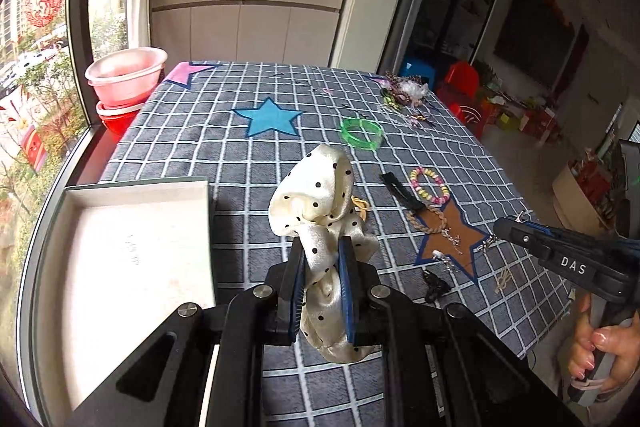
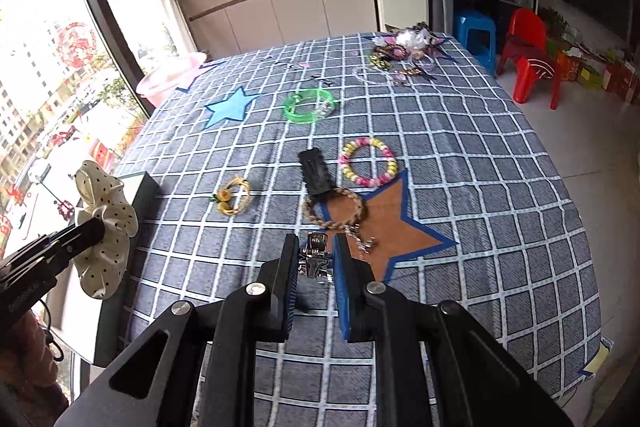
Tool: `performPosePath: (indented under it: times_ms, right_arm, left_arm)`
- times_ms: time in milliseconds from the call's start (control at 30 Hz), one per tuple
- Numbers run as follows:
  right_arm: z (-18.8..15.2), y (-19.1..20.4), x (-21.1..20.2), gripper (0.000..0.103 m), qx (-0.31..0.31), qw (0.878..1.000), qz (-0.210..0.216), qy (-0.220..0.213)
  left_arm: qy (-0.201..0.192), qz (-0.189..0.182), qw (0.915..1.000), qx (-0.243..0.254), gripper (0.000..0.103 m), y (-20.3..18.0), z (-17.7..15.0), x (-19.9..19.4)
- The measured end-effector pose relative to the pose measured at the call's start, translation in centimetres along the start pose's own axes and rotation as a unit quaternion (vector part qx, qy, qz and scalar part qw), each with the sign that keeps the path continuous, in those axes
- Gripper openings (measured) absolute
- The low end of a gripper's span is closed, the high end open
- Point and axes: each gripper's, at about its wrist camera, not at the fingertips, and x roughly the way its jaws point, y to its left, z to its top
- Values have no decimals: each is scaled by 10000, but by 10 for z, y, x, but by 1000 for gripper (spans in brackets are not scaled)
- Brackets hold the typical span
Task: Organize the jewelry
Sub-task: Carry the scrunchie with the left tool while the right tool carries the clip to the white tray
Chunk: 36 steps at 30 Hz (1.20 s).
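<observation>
the left gripper (image 1: 323,247) is clamped on a cream polka-dot scrunchie (image 1: 320,195), held above the checked tablecloth (image 1: 200,131) just right of the open white box (image 1: 132,251). the right gripper (image 2: 314,255) is closed on a small silver clip (image 2: 316,259), lifted just left of the brown star (image 2: 384,223). beyond that star lie a braided bracelet (image 2: 336,209), a black hair clip (image 2: 316,173), a pink-and-yellow bead bracelet (image 2: 368,163) and, farther off, a green bangle (image 2: 308,105).
</observation>
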Motion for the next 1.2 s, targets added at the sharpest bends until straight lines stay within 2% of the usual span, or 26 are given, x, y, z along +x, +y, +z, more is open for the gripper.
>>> performPosePath:
  times_ms: [367, 500, 667, 900, 1033, 1200]
  right_arm:
    - [24, 119, 29, 18, -881, 9931, 757, 171]
    - [35, 167, 53, 18, -1186, 9864, 1097, 287]
    - [39, 220, 90, 18, -1561, 9775, 1342, 459]
    - [39, 262, 145, 18, -1805, 9716, 1329, 765]
    - [38, 269, 172, 18, -1885, 9702, 1191, 944]
    - [40, 265, 188, 18, -1990, 9697, 861, 1121]
  left_arm:
    - [-24, 817, 9944, -665, 23, 98, -12, -3]
    - [123, 993, 9910, -892, 23, 129, -13, 8]
    - [334, 1238, 9871, -963, 23, 149, -14, 27]
    - [581, 1388, 9835, -1008, 23, 169, -13, 46]
    - [626, 1439, 9826, -989, 23, 175, -11, 54]
    - [646, 1430, 9836, -891, 23, 177, -6, 64]
